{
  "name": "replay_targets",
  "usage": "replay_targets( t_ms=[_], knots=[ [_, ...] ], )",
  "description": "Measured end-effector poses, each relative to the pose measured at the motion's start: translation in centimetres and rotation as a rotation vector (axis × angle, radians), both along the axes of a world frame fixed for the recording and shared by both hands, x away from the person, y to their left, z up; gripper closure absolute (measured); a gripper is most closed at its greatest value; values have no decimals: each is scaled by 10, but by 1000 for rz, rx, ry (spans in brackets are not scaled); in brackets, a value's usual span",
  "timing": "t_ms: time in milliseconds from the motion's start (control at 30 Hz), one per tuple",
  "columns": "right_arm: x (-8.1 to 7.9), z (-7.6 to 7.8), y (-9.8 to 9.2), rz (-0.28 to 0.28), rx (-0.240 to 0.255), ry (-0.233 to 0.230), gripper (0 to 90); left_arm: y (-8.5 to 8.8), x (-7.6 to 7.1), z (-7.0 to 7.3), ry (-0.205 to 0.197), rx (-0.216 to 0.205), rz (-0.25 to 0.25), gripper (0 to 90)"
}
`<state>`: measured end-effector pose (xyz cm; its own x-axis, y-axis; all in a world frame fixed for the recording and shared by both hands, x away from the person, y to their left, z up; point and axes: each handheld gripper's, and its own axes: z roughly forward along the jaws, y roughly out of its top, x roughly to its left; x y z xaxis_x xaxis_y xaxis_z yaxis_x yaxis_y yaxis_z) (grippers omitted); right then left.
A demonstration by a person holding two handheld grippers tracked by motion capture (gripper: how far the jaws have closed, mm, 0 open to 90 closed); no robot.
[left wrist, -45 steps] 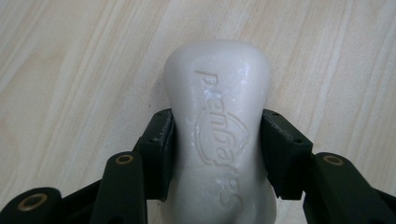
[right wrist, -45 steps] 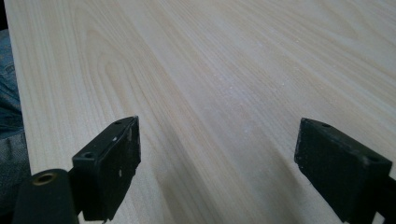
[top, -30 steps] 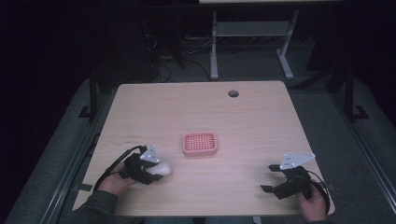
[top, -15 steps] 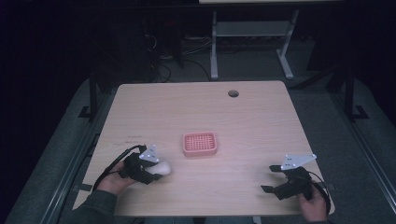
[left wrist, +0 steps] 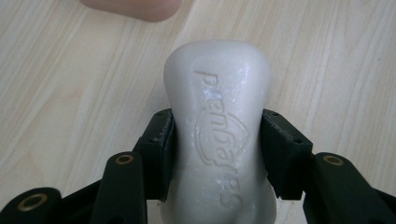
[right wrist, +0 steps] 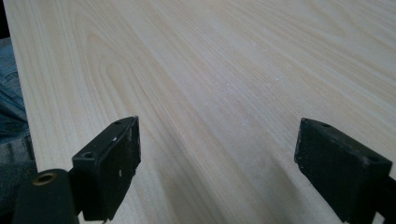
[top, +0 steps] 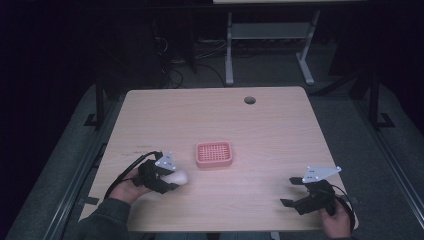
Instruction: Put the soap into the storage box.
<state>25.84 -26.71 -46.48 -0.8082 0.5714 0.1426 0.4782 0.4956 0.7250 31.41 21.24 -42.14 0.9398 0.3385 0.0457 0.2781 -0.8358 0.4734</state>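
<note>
A white bar of soap [left wrist: 217, 126] with raised lettering lies between the jaws of my left gripper [left wrist: 217, 154], and both pads press its sides. In the high view that gripper [top: 167, 180] sits at the table's front left with the soap [top: 178, 177] sticking out toward the pink soap dish [top: 214, 154], a short way off to the upper right. A pink edge of the dish [left wrist: 133, 7] shows at the top of the left gripper view. My right gripper [top: 295, 191] rests at the front right, open, with bare wood between its pads [right wrist: 114, 163].
The light wooden table [top: 270, 135] has a round cable hole [top: 249, 100] near its far edge. Beyond the table stand a white desk frame and tangled cables on a dark floor. A sleeve enters at the bottom left.
</note>
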Motion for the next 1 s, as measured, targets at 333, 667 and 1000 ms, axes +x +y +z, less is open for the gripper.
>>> replay_targets(
  t_ms=[333,667,1000],
  knots=[
    [0,1,0,2,2,-8,141,-4,8,7,9,-10,-8,492],
    [-1,2,-2,-1,9,-15,142,-15,16,14,25,-8,-23,492],
    [-2,3,-2,-2,16,-19,142,-22,22,18,21,3,-34,492]
  ],
)
